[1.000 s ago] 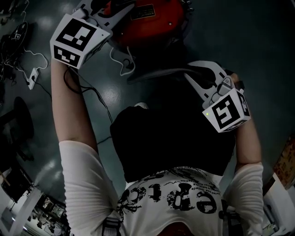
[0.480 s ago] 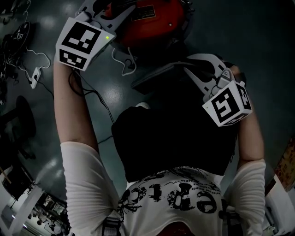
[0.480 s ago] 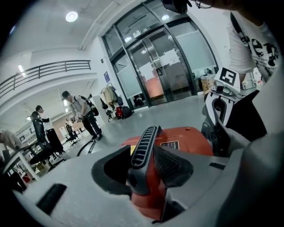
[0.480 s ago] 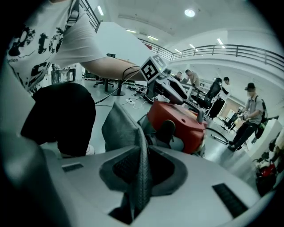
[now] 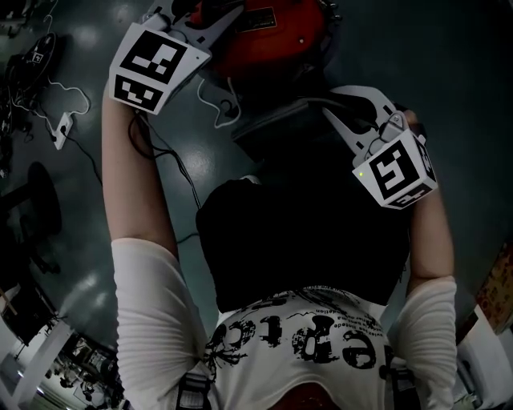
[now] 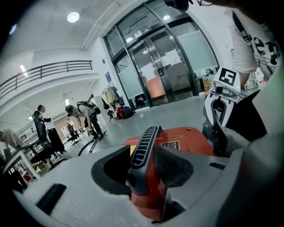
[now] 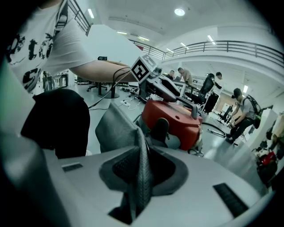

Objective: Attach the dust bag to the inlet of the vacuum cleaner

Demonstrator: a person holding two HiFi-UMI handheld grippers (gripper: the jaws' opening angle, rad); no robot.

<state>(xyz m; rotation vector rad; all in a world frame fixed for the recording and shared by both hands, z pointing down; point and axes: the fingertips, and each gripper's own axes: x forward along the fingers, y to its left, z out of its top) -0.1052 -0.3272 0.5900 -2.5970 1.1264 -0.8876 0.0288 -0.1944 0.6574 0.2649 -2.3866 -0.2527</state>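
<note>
The red vacuum cleaner (image 5: 272, 24) stands on the floor at the top of the head view. My left gripper (image 5: 200, 16) is shut on its dark ribbed handle (image 6: 144, 142), which stands upright between the jaws over the red body (image 6: 186, 139). My right gripper (image 5: 337, 112) is shut on the edge of the grey fabric dust bag (image 5: 280, 128). The bag (image 7: 117, 128) hangs just in front of the vacuum (image 7: 173, 119), close to its dark round opening (image 7: 160, 128). Whether bag and vacuum touch is unclear.
A white cable (image 5: 216, 104) and a plug block (image 5: 60, 128) lie on the grey floor at left, beside a black round base (image 5: 36, 208). The person's dark trousers fill the middle. Several people (image 6: 86, 115) stand far off near chairs and glass doors (image 6: 164, 66).
My right gripper has carried the dust bag a little up, closer to the vacuum. The left gripper has shifted slightly right, still on the handle.
</note>
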